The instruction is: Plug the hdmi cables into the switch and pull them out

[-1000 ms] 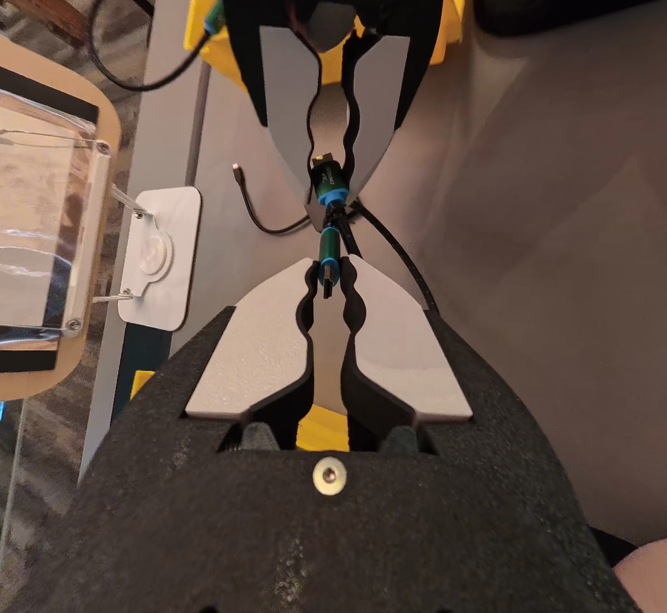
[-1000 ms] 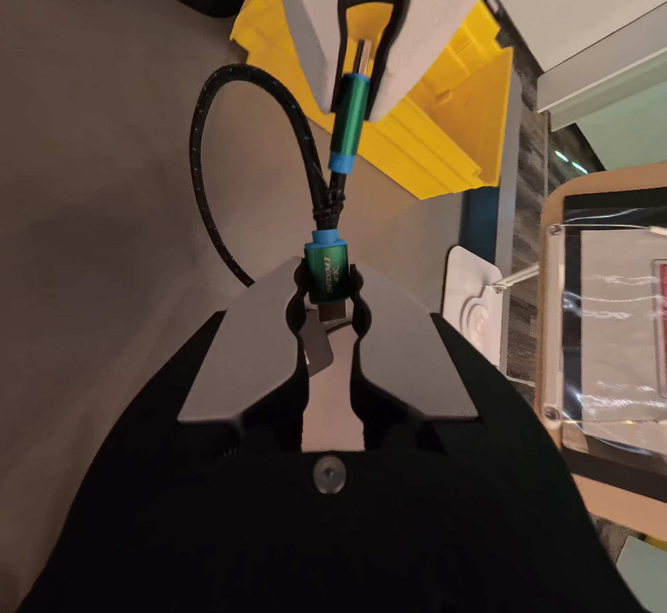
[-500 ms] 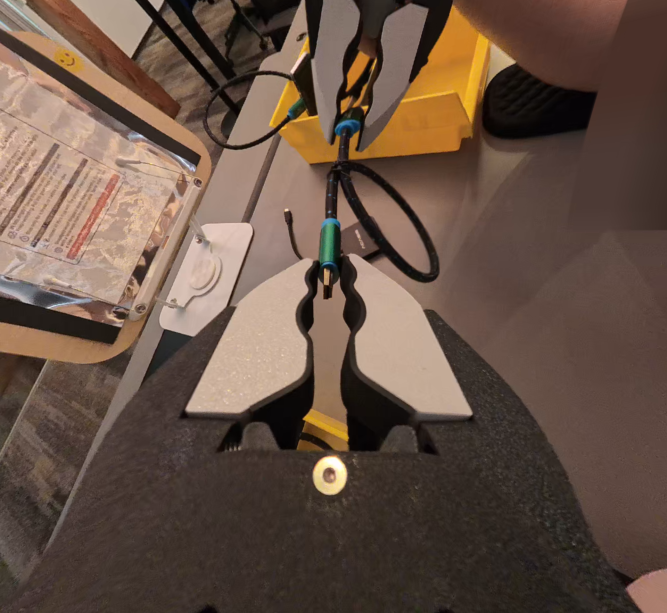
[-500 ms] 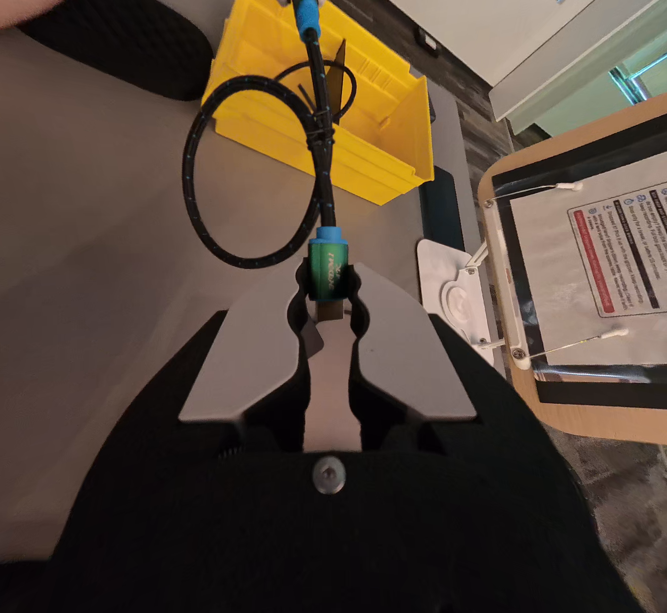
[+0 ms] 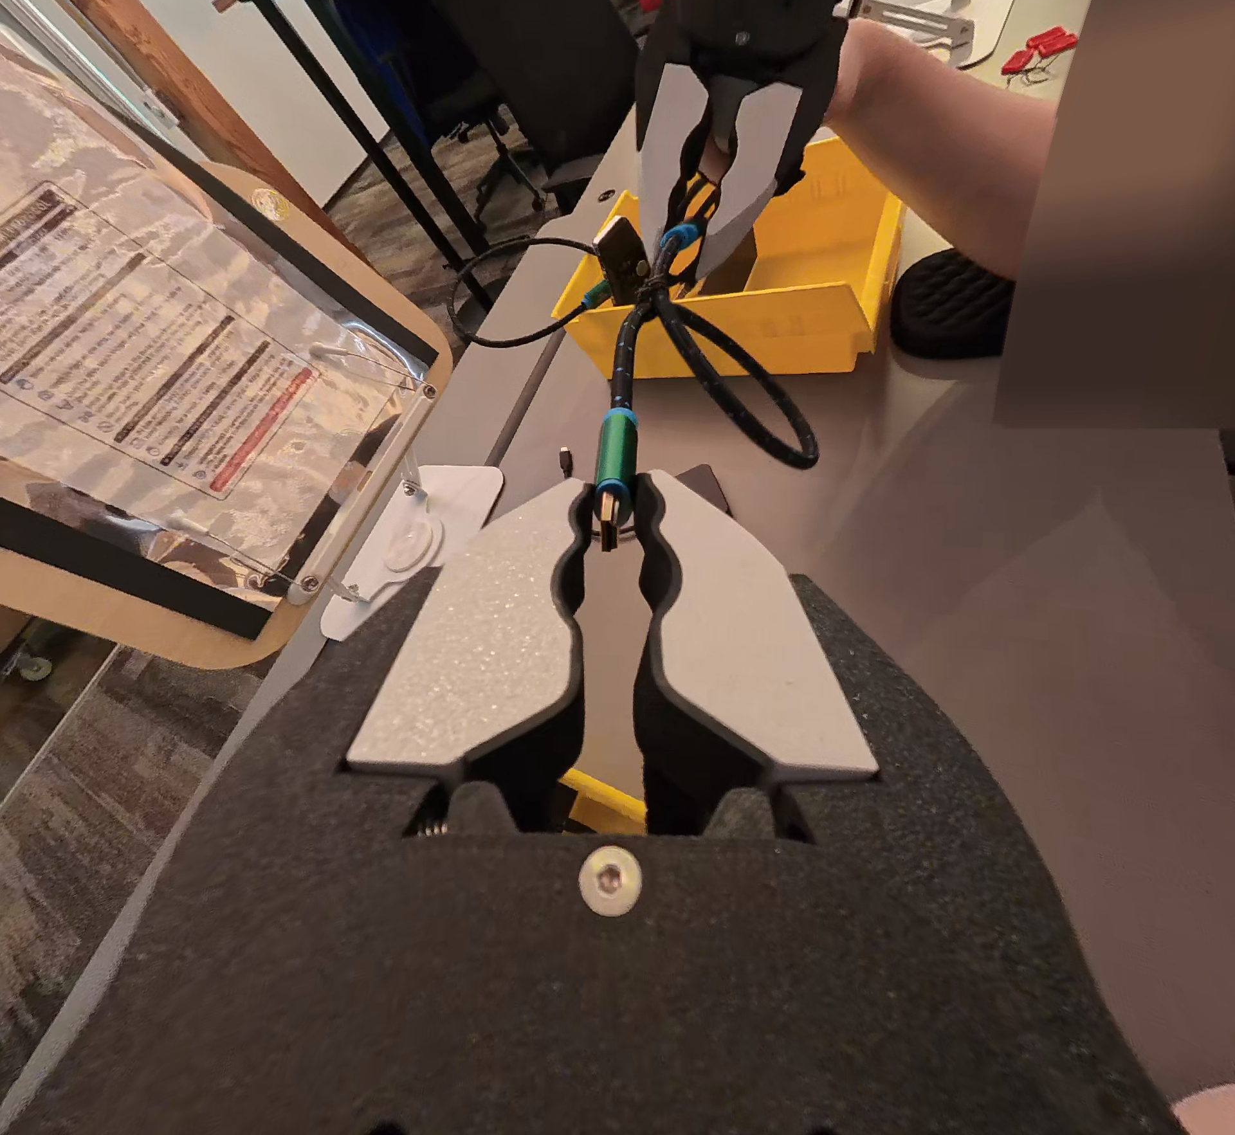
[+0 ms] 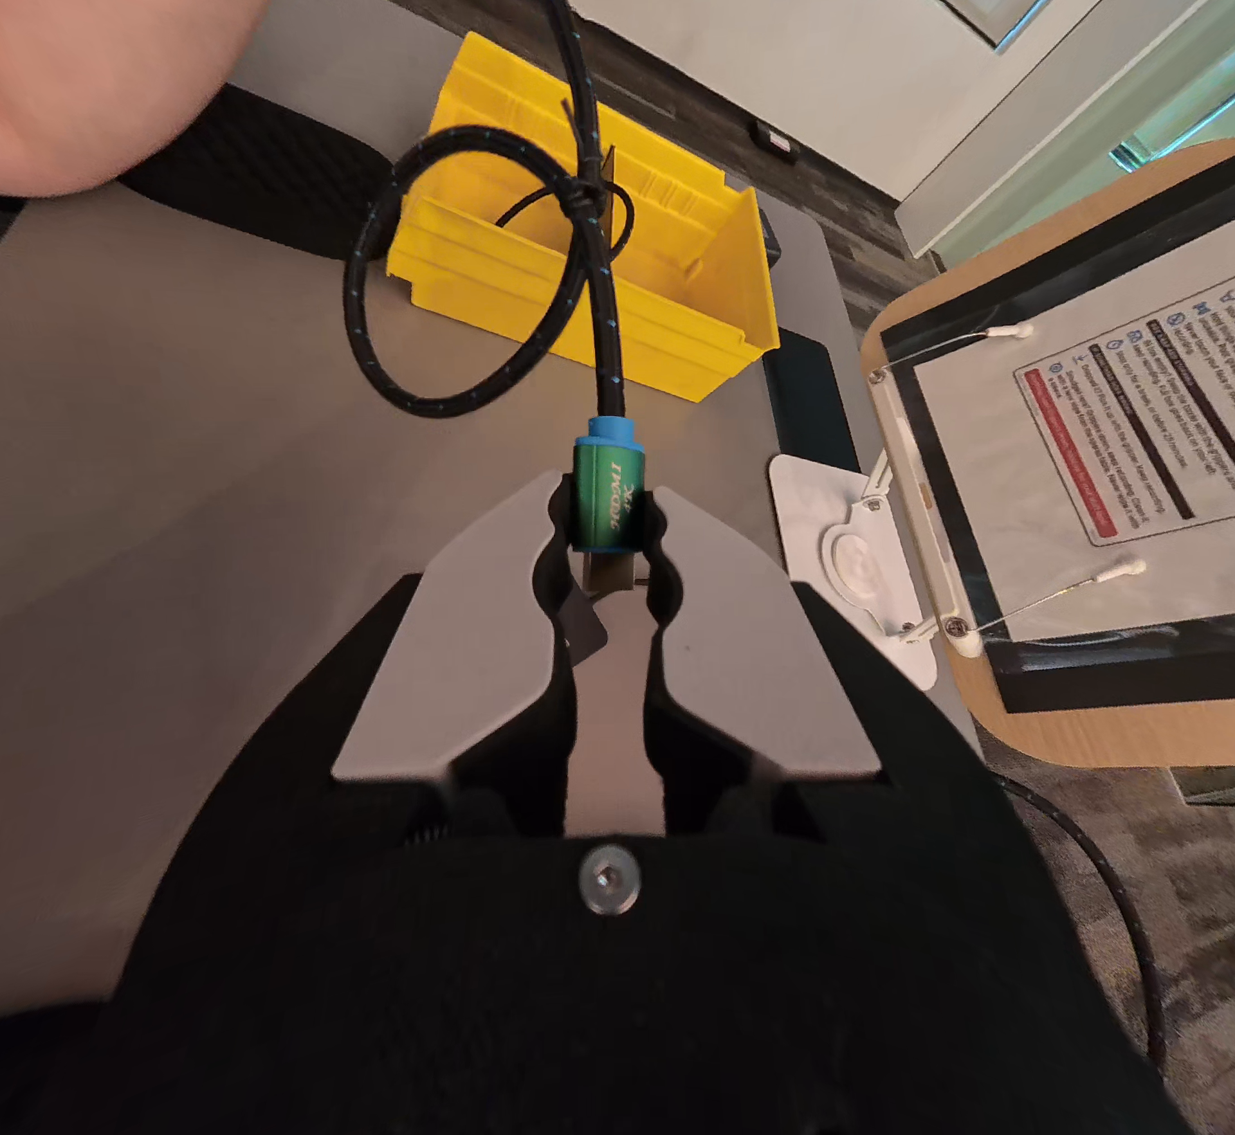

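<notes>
The left hand-held gripper [image 5: 611, 518] is closing its tips on one green plug [image 5: 615, 458] of the HDMI cable [image 6: 588, 274]; the right hand-held gripper [image 6: 605, 525] is pinching the other plug [image 6: 607, 495]. The cable is hanging between them above the bench [image 5: 935, 501], its long axis running straight from one hand-held gripper to the other. The switch [image 5: 621, 261] is sitting at the yellow bin [image 5: 735, 328], nearer the right one.

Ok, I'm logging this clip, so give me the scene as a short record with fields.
left tool: shut on one green plug of the cable
right tool: shut on the other green plug
cable: black braided, tied into a loop, held above the table
yellow bin: on the grey table, holds a thin black cable
</notes>
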`<state>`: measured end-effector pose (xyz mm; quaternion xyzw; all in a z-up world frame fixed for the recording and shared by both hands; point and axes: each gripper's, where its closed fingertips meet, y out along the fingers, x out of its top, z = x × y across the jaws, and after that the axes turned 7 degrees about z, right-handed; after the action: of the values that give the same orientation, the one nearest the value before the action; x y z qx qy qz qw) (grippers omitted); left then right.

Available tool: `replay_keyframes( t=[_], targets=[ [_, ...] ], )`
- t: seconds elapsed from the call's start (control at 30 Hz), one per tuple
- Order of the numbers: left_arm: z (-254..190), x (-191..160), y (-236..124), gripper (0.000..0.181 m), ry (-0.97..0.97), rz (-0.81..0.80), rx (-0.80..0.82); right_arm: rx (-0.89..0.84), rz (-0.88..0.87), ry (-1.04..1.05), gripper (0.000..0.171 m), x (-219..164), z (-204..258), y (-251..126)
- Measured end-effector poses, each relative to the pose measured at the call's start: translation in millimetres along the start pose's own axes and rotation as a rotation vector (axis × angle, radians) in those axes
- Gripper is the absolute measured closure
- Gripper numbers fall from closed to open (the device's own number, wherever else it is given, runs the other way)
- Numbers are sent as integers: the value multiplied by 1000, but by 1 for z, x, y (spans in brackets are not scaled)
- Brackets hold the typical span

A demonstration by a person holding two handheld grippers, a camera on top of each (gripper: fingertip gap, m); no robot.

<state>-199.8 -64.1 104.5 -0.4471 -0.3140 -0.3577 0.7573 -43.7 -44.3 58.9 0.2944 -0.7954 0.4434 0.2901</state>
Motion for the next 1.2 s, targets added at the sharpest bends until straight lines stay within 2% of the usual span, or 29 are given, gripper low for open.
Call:
replay_keyframes(
  t=[0.2, 0.43, 0.6, 0.73, 0.8, 0.9, 1.03, 1.07, 1.1, 1.2],
  targets=[
    [4, -1, 0, 170, -16, -10, 3, -1, 18, 15, 152, -8, -2, 1],
    [-2, 8, 18, 170, -11, -25, -24, 51, 121, -38, 148, -31, 10, 24],
    [-11, 8, 37, 170, -30, -1, -96, 190, -21, -8, 131, -10, 29, 17],
    [-20, 4, 56, 170, -52, 26, -173, 127, -217, 21, 131, 20, 18, 4],
    [-27, 5, 64, 170, -64, 17, -224, 106, -291, 101, 132, 35, 10, 13],
    [-32, 9, 72, 170, -75, -1, -266, 288, -359, 191, 131, 51, 34, 39],
    [-35, 14, 76, 170, -83, -25, -282, 348, -277, 251, 124, 44, 49, 79],
    [-35, 15, 76, 170, -88, -35, -282, 331, -245, 267, 133, 40, 47, 87],
    [-31, 16, 76, 170, -101, -43, -262, 348, -233, 277, 162, 38, 48, 89],
    [-5, 20, 73, 168, -130, -91, -111, 505, -248, 476, 164, 43, 47, 83]
  ],
)
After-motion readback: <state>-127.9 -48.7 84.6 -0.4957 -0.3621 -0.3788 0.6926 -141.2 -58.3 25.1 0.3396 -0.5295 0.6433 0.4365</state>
